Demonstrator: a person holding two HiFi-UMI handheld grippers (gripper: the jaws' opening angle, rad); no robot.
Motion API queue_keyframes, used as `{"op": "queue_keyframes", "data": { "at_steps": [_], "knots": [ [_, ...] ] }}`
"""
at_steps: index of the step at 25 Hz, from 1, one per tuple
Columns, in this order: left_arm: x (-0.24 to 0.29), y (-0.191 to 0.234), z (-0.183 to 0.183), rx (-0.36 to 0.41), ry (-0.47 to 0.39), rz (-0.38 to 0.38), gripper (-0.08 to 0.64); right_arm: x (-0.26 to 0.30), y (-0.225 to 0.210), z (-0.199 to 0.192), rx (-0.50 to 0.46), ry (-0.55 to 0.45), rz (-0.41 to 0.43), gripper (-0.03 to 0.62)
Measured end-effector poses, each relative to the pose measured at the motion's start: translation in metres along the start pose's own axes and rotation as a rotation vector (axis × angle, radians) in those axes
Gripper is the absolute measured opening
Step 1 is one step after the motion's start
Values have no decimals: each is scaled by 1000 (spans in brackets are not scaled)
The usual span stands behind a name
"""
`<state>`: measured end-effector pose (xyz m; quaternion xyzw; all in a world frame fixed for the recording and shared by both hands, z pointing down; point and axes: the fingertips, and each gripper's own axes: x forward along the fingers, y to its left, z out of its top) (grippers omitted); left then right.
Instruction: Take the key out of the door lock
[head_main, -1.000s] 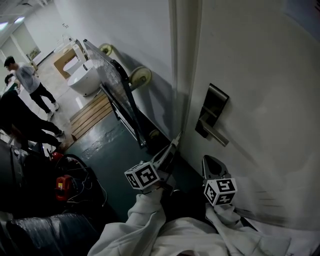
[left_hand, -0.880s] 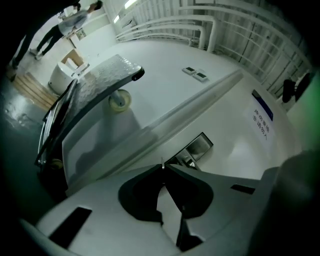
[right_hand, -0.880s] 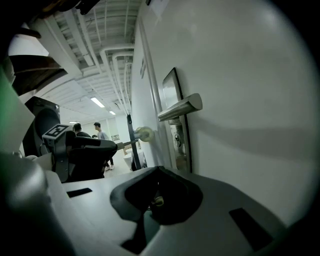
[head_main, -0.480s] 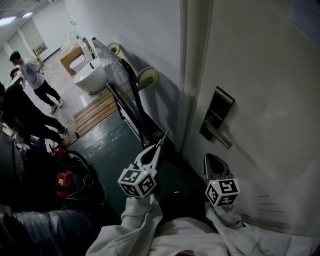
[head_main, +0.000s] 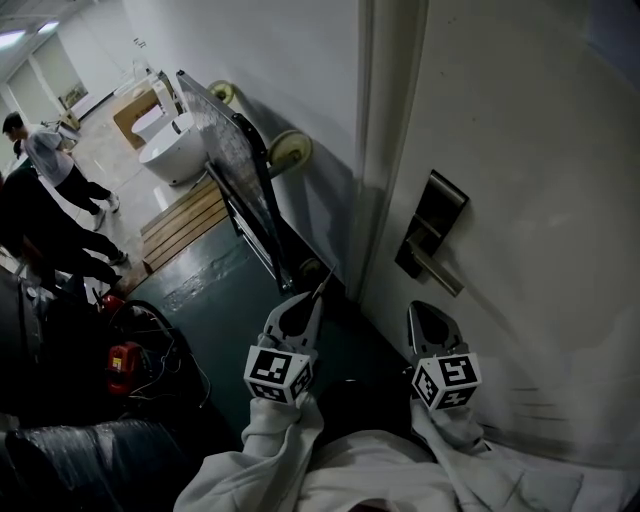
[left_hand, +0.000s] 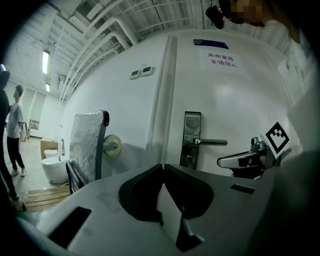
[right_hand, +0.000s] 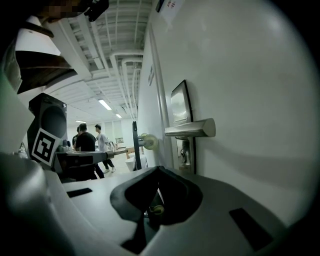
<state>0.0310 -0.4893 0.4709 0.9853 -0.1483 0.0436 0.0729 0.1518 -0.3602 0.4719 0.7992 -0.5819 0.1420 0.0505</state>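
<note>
At lower centre of the head view, the white two-jaw left tool (head_main: 316, 292) is keeping its jaws pressed together on nothing and pointing at the edge of the white door (head_main: 530, 150). To its right, the right tool (head_main: 428, 315) is also holding its jaws closed and empty, directly beneath the dark metal lock plate (head_main: 437, 215), so it is sitting nearer the lock. The keyhole cylinder (right_hand: 184, 156) is lying just under the silver lever handle (head_main: 437, 270), up and ahead of the right tool. The key itself is too small to make out; presumably its shaft is pointing straight out from the door face.
</note>
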Motion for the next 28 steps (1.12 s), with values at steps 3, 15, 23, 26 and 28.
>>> {"op": "queue_keyframes", "data": {
  "at_steps": [3, 15, 23, 26, 28],
  "knots": [
    [2, -5, -4, -5, 5, -18, 25, 1, 1, 1, -8, 1, 12, 51],
    [10, -13, -14, -46, 36, -31, 25, 10, 8, -5, 0, 29, 39, 51],
    [12, -14, -19, -53, 53, -25, 25, 15, 12, -9, 3, 34, 53, 51],
    [10, -13, -19, -59, 53, -15, 25, 14, 13, -10, 5, 37, 55, 51],
    [8, -12, -19, -63, 54, -9, 25, 13, 15, -11, 6, 39, 57, 51]
  ]
}}
